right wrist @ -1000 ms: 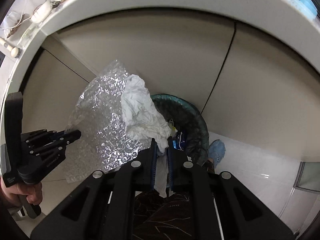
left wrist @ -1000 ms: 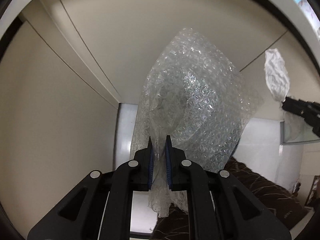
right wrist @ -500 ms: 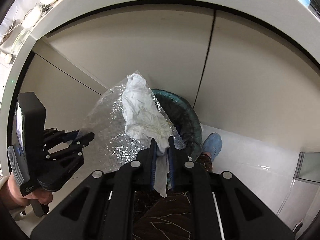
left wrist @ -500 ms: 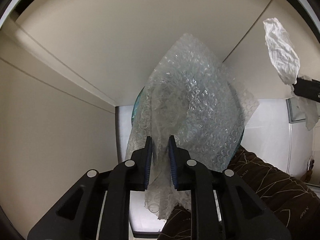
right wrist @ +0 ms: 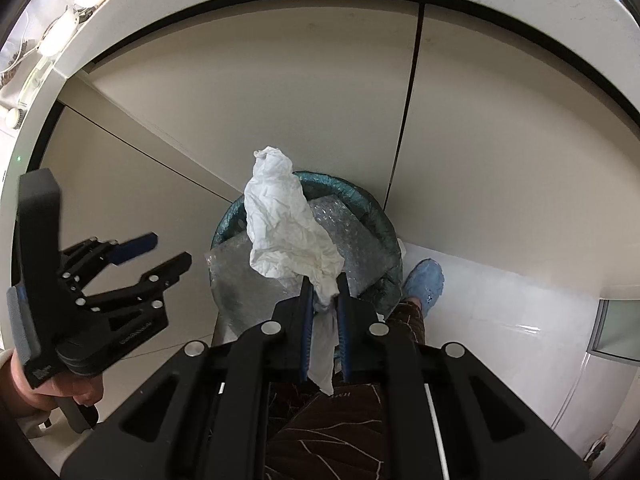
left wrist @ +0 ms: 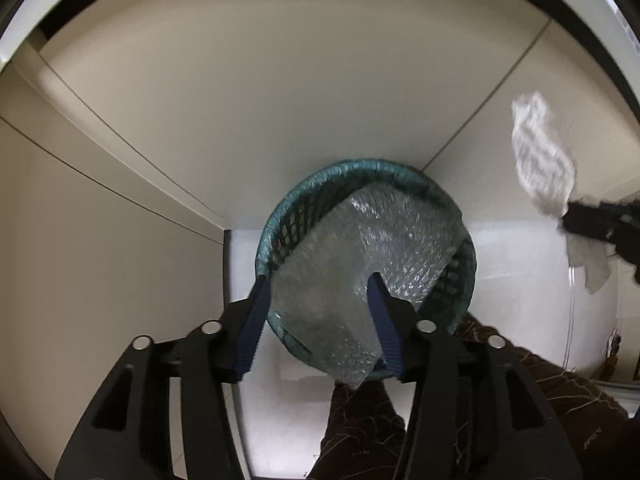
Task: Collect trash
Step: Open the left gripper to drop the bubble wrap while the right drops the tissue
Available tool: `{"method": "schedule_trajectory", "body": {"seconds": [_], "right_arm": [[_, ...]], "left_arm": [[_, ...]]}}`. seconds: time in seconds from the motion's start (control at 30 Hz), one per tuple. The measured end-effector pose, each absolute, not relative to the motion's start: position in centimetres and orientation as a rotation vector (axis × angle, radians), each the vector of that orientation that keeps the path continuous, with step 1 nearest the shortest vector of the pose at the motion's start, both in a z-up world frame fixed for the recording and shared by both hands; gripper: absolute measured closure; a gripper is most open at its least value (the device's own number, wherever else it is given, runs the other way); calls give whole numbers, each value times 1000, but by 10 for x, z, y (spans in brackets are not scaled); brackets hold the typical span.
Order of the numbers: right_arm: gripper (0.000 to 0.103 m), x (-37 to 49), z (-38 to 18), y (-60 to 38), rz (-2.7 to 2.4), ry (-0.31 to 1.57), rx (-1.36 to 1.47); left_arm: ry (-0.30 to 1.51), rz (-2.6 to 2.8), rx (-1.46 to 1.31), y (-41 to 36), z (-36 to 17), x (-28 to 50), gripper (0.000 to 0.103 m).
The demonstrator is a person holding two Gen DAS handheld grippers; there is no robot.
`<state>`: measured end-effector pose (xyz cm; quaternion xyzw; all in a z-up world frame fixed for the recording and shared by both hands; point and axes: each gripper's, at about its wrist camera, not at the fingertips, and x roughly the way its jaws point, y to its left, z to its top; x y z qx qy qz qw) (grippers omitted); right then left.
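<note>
1. Bubble wrap (left wrist: 360, 264) lies loose in the teal mesh wastebasket (left wrist: 280, 216), a crumpled clear sheet filling most of the opening at the centre of the left wrist view, one corner hanging over the near rim.
2. Left gripper (left wrist: 318, 292) hangs above the basket with its jaws parted about halfway; they have just been opening, and the blue pads (left wrist: 256, 312) press on nothing, the sheet showing between them only because it lies below.
3. Seen from the right wrist view, the left gripper (right wrist: 166, 250) sits at the left of the frame, fingers spread and empty, its handle held by a hand (right wrist: 60, 390) at the lower left edge.
4. Right gripper (right wrist: 323, 286) is nearly closed, pinching a crumpled white tissue (right wrist: 284, 232); the bulk of the tissue stands up beyond the fingertips and a tail hangs down between the fingers.
5. In that view the tissue overlaps the wastebasket (right wrist: 376, 216) and the bubble wrap (right wrist: 240, 280) inside it.
6. At the right edge of the left wrist view, the right gripper (left wrist: 572, 216) shows only as dark fingertips holding the tissue (left wrist: 540, 160), well to the side of the basket.
7. Cream cabinet panels (left wrist: 280, 80) rise behind the basket; a blue shoe (right wrist: 426, 284) rests on the white floor (right wrist: 500, 312) just beside it.
</note>
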<state>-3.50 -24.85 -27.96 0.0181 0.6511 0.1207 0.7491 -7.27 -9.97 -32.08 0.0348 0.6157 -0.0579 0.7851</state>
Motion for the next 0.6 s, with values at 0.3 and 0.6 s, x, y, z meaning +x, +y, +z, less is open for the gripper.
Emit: {"method": "schedule_trajectory", "body": {"seconds": [0.3, 0.6], "right_arm": [[92, -32, -293, -236, 311, 1432, 32], [90, -28, -303, -213, 361, 1438, -27]], "left_arm": [[1248, -72, -37, -63, -284, -75, 19], [1215, -47, -96, -42, -266, -76, 8]]}}
